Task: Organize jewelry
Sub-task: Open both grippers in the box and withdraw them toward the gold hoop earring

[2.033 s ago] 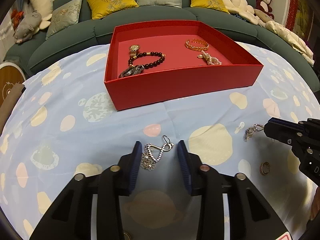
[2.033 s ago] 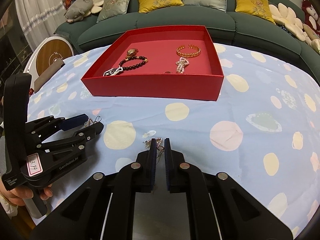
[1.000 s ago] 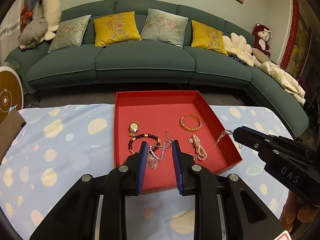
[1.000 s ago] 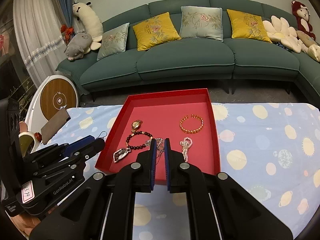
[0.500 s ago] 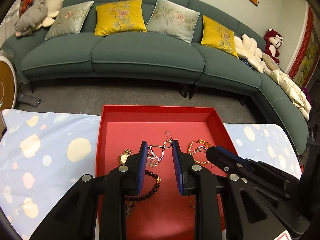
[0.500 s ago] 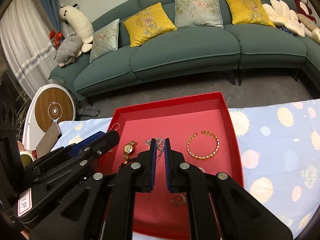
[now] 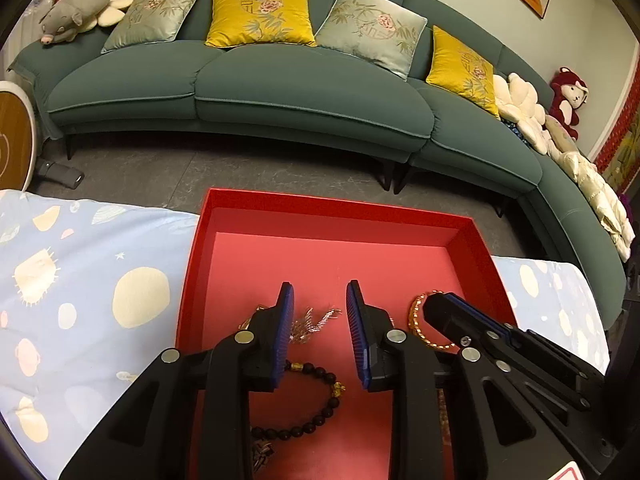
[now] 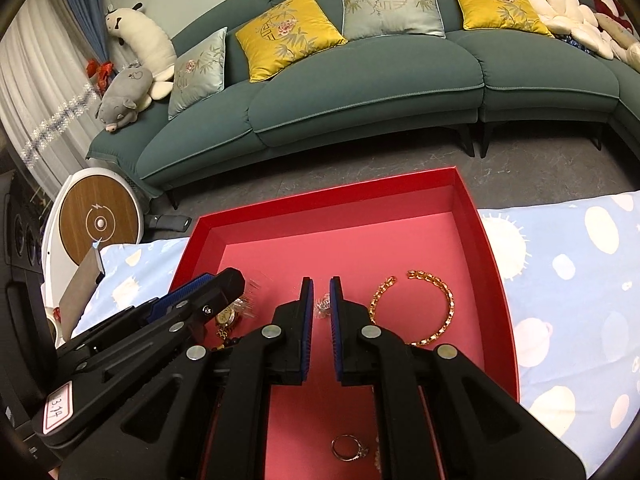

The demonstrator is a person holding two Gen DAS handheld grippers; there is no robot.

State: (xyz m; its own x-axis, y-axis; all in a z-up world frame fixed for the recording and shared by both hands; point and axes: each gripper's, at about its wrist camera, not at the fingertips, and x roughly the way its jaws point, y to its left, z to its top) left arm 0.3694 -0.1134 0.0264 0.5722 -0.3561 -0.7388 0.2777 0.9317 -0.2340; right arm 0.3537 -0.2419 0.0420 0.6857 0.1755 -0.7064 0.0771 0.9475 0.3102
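Observation:
Both grippers hover over the red tray (image 7: 192, 280) (image 8: 500, 280). My left gripper (image 7: 320, 300) is open and empty; a silver necklace (image 7: 312, 322) lies on the tray floor between its fingers. My right gripper (image 8: 320, 296) is slightly open, and a small silver piece (image 8: 321, 305) lies in the gap below it. In the tray lie a gold bracelet (image 8: 436, 308) (image 7: 418, 320), a dark bead bracelet (image 7: 320, 400), a gold watch (image 8: 225, 316) and a ring (image 8: 347, 449).
The tray sits on a light blue spotted cloth (image 7: 80, 300) (image 8: 580, 300). A green sofa (image 7: 280, 92) with cushions stands beyond the table edge. A round white and wood device (image 8: 96, 220) stands at the left.
Both grippers moved forward and lower over the tray. The left gripper opened and let the silver necklace drop onto the tray floor. The right jaws parted a little over their silver piece.

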